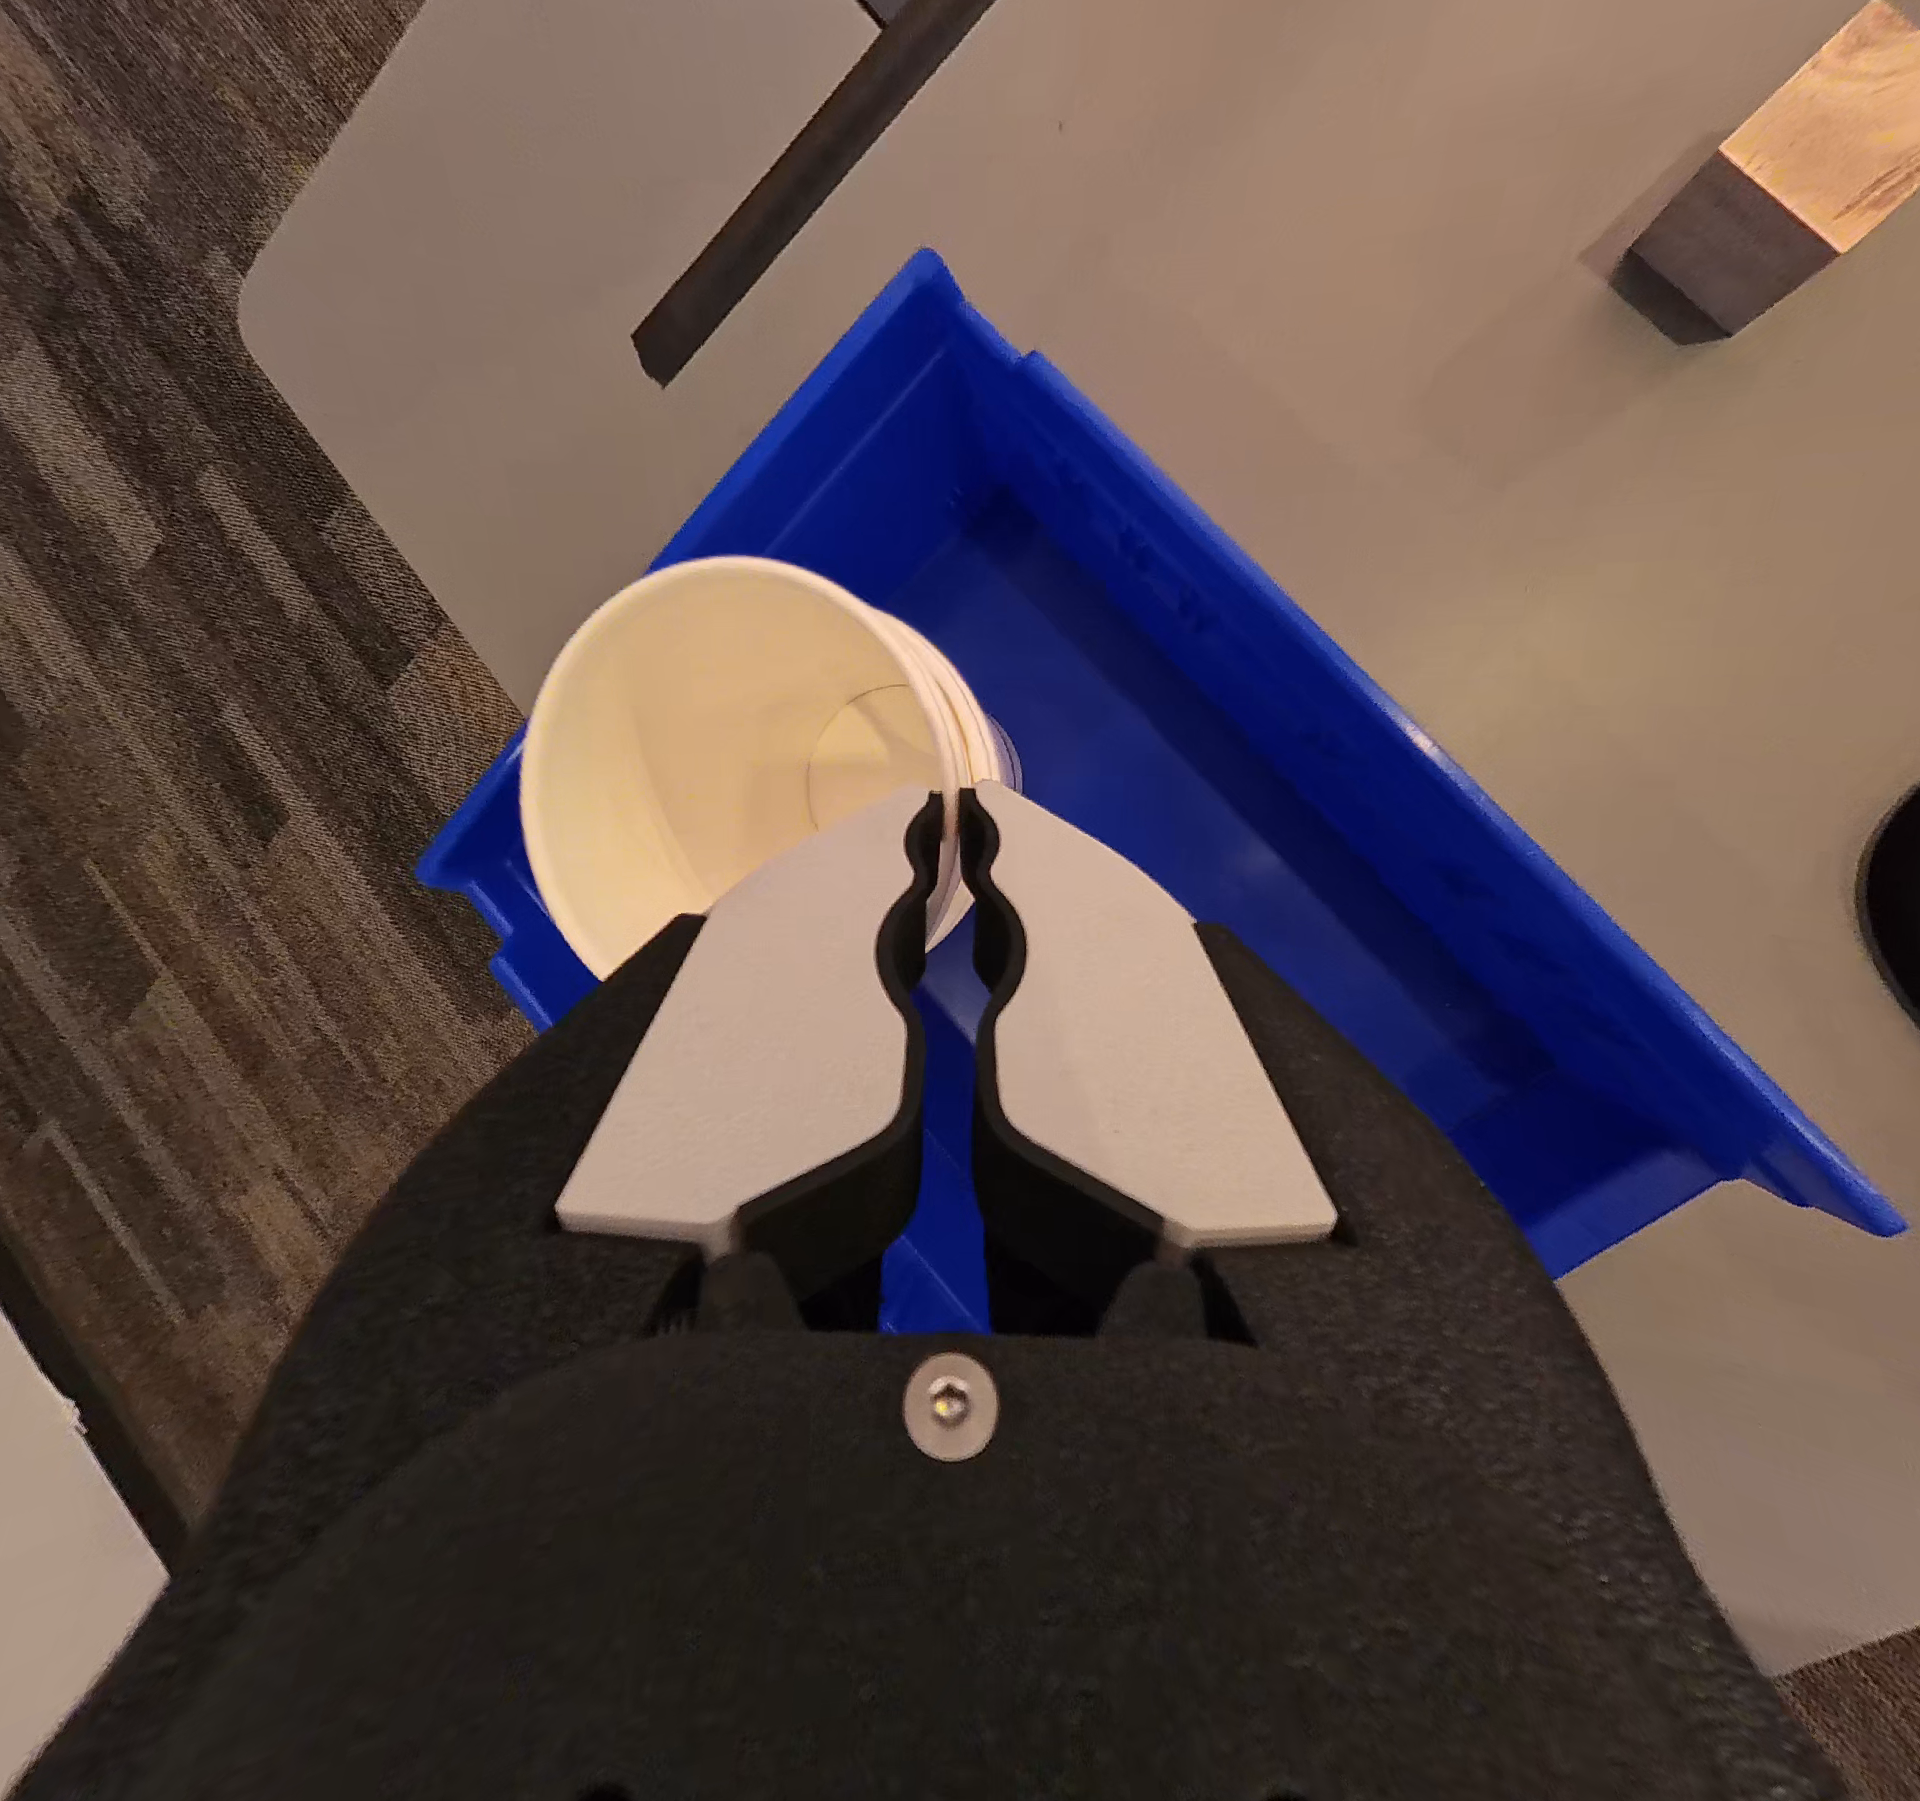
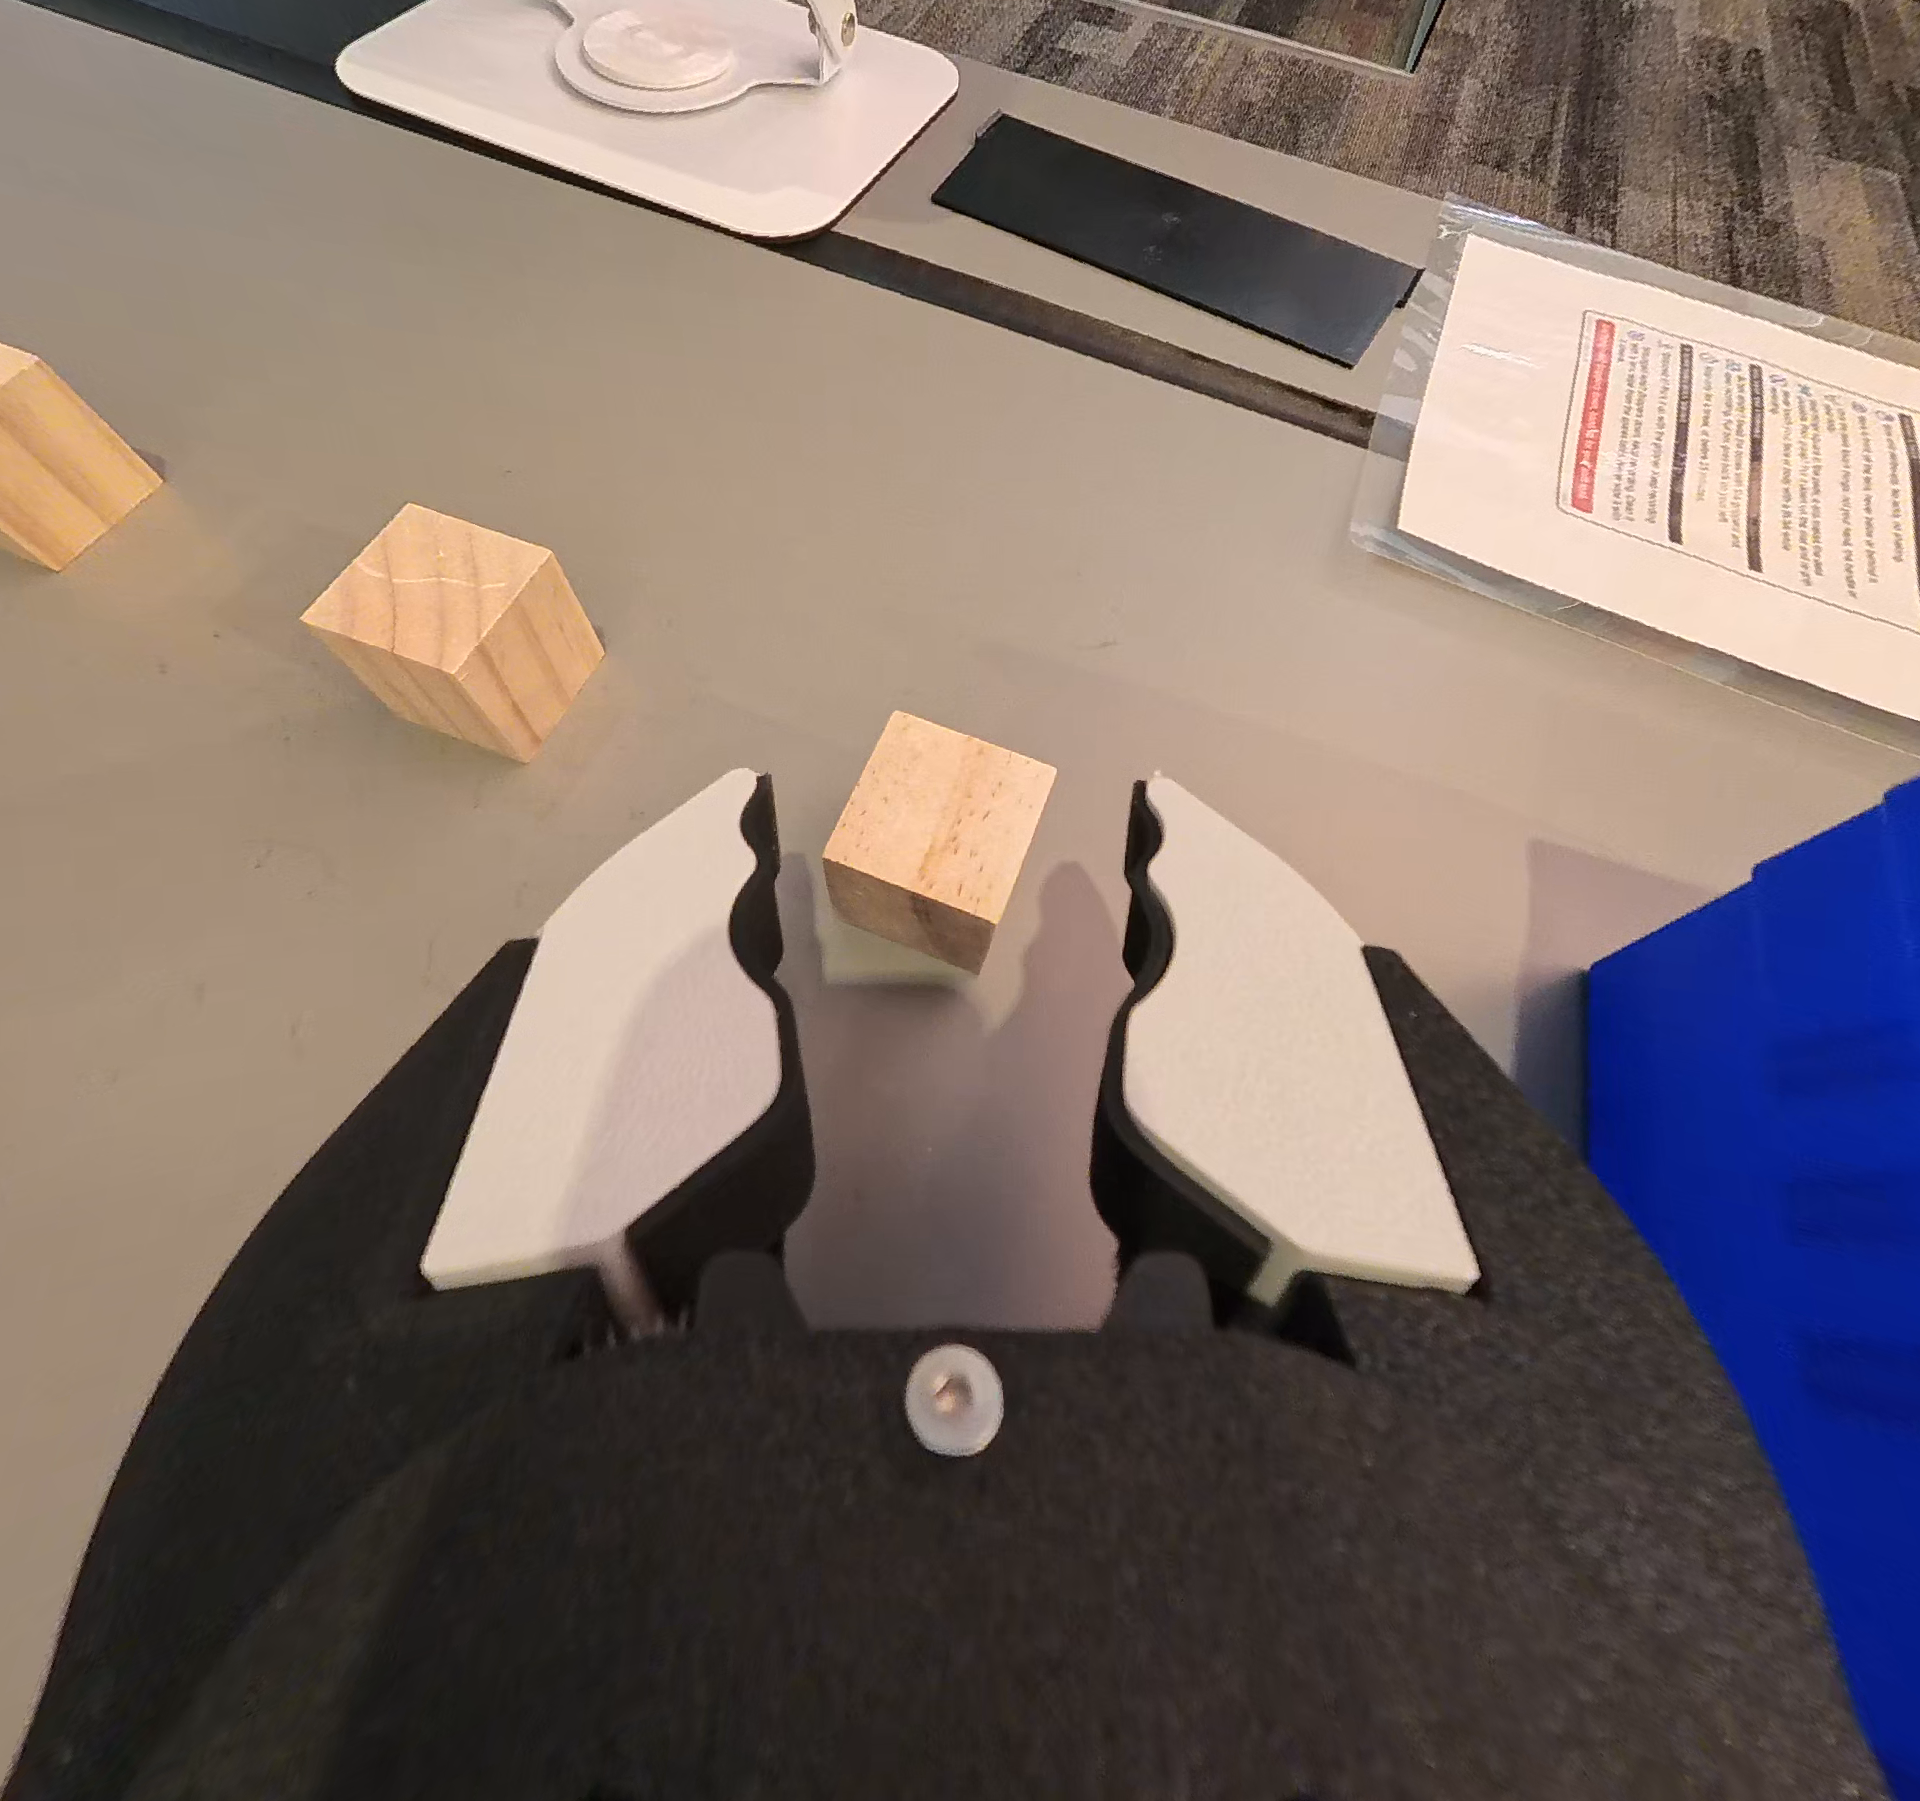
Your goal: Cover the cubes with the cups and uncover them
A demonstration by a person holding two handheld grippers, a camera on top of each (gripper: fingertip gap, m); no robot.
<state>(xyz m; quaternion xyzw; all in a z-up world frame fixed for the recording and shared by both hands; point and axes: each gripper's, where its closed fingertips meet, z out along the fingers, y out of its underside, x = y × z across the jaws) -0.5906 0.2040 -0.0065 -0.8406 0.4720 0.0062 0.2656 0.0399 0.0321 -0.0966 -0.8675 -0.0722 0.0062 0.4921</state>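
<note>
Cups [image 1: 727, 743], a nested stack of white paper ones, sit pinched by the rim in the left gripper [image 1: 954, 801], jaws nearly closed on the thin wall. Stack is tipped sideways, mouth facing the camera, held above the near end of a blue plastic bin [image 1: 1299, 712]. Left gripper points steeply down at the grey table [image 1: 1351, 193]. A wooden block [image 1: 1808, 182] stands well apart, far right, one face dark in shadow.

Right gripper [image 2: 951, 790] is spread wide, holding nothing, angled down low over the table. Fingers [image 2: 644, 1003] have pale flat outer plates and wavy black inner pads. Small wooden cube [image 2: 935, 868] sits just ahead between the fingertips, not touching. Two bigger pale wood cubes lie left: one near [image 2: 457, 629], one at the edge [image 2: 62, 463]. Blue bin corner shows right. White stand base [image 2: 665, 99] and a sleeved paper sheet [image 2: 1662, 494] lie farther back.
</note>
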